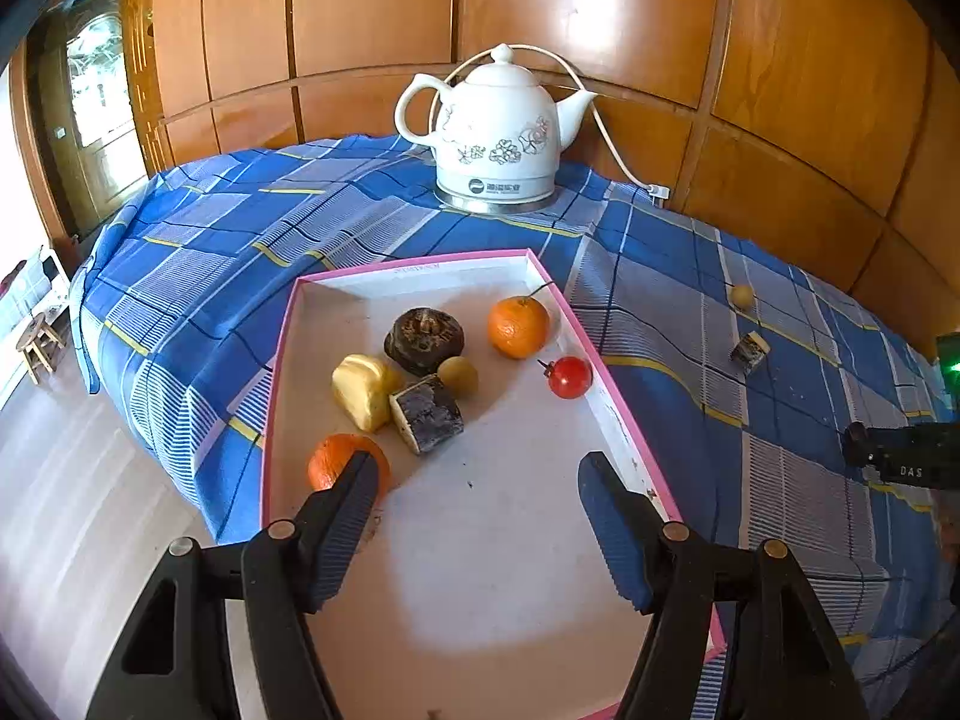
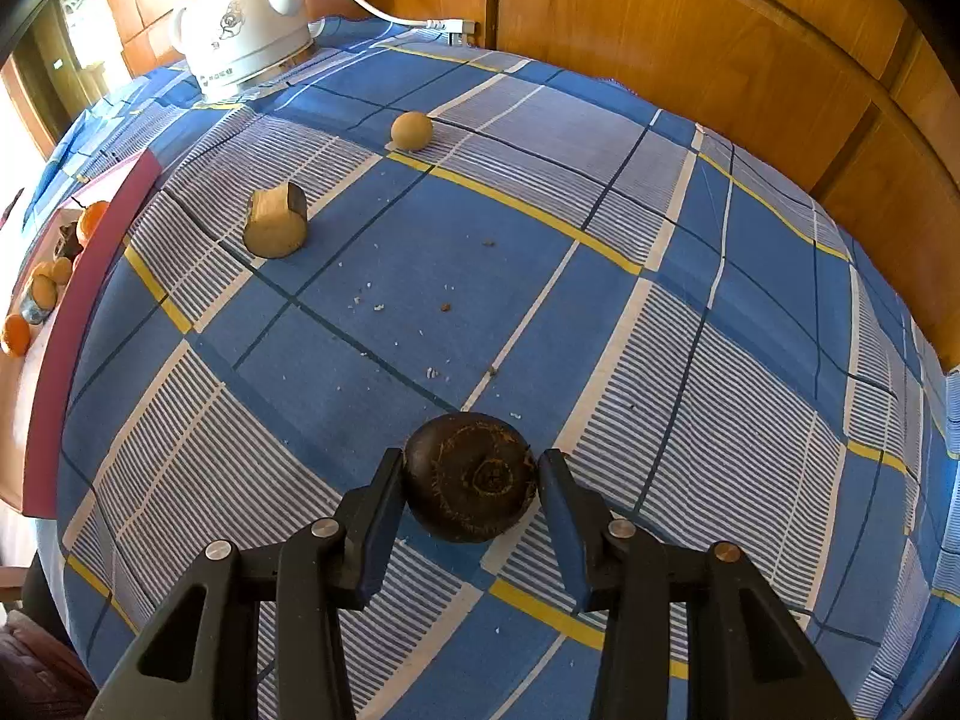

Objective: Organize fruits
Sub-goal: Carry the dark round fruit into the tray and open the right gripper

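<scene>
A pink-rimmed white tray [image 1: 606,414] holds two oranges [image 1: 518,327], a red tomato [image 1: 569,377], a yellow fruit [image 1: 365,390], a small green-yellow fruit [image 1: 457,376], a dark brown fruit [image 1: 425,339] and a dark cut piece [image 1: 427,414]. My left gripper [image 1: 477,468] hovers open over the tray's near part with nothing between its fingers; the nearer orange [image 1: 333,462] lies just behind its left fingertip. My right gripper [image 2: 471,459] is shut on a dark brown round fruit [image 2: 471,474] low over the checked cloth [image 2: 600,192], pads against both its sides.
A tan cut piece [image 2: 276,219] and a small round tan fruit [image 2: 411,131] lie loose on the cloth. A white floral kettle [image 1: 498,132] with its cord stands at the back near the wooden wall. The tray's pink edge [image 2: 90,276] lies at the left.
</scene>
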{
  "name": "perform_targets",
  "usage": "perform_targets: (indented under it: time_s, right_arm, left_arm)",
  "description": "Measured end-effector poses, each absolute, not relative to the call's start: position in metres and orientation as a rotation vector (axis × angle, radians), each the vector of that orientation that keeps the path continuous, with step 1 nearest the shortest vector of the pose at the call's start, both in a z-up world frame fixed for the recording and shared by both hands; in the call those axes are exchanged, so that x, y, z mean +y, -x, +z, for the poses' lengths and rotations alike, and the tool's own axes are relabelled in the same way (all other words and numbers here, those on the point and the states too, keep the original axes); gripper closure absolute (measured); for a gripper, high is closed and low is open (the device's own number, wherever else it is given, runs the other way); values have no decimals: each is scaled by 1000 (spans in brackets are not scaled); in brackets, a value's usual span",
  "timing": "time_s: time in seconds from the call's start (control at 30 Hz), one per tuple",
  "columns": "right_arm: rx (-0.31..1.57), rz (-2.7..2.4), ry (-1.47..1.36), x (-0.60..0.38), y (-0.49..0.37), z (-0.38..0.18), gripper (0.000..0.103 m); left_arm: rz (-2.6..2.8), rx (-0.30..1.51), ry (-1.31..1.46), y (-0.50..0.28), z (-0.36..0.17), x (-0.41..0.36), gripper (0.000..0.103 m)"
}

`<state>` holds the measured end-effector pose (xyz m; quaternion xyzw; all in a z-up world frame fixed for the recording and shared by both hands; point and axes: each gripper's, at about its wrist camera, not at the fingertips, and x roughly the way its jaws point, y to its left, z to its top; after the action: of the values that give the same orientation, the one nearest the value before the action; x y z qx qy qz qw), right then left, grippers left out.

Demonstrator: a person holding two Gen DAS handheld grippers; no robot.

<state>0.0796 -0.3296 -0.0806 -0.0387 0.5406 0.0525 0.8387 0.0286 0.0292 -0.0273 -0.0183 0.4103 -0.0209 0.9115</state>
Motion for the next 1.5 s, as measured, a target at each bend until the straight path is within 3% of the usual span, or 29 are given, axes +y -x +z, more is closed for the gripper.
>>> perform_targets:
  time_s: [0.57, 1.03, 1.5]
  right_arm:
    - [1080, 191, 22, -316, -74, -54, 58]
    - [983, 537, 41, -181, -60, -10, 58]
    - [1027, 685, 90, -80, -73, -21, 57]
  left_arm:
    - [-44, 838, 59, -26, -28, 35, 33]
    - [1, 825, 133, -26, -29, 64, 33]
    - [61, 832, 184, -22, -37, 96, 33]
